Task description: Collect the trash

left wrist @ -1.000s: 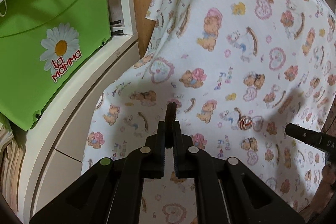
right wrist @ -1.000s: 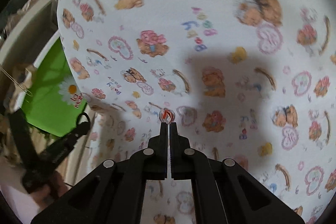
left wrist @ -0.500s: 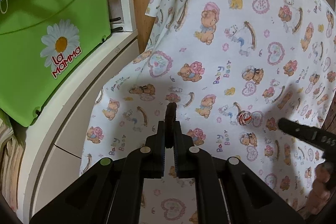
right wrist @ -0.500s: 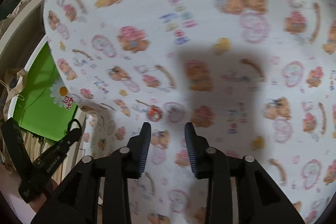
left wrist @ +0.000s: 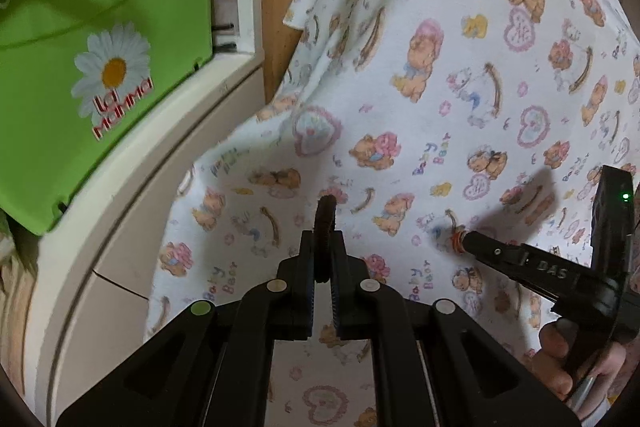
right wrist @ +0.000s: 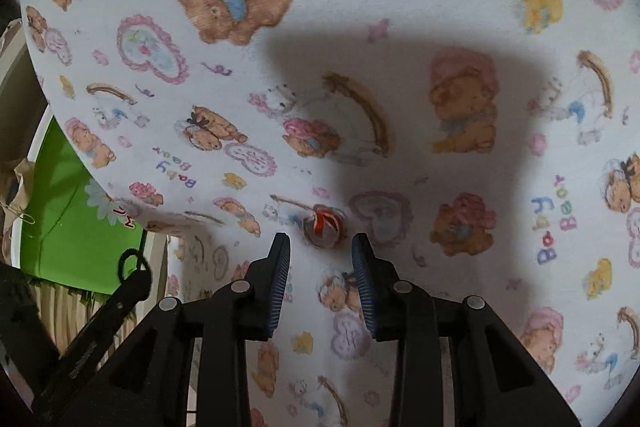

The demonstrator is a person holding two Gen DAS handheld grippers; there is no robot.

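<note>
Now the left hand-held gripper [left wrist: 323, 259] is pinched tight on a thin dark ring [left wrist: 323, 227]. The ring stands on its edge between the two black fingers, and its top pokes out past the tips.

The right hand-held gripper [right wrist: 320, 247] has its jaws partly apart; they have just been opening. Nothing is held in them. A small round candy [right wrist: 325, 223] with red and white stripes lies on the cloth just past the blue pads [right wrist: 280, 279], in line with the gap between them. The pads do not touch it. In the left view, the tip of the right hand-held gripper [left wrist: 466, 241] sits right beside the same candy [left wrist: 456, 241], and a few of the person's fingers [left wrist: 556, 343] show on its handle near the right edge.

Under both tools is a white cloth [left wrist: 440, 87] with teddy bears, hearts and the words "Baby Bear" printed on it. It covers the tabletop and hangs over its edge. The shadow of the right tool falls dark on the cloth.

Off to the left is a green plastic bin [left wrist: 80, 67] with a white daisy and red letters on it. It rests on a white cabinet [left wrist: 120, 227], well apart from the candy.
</note>
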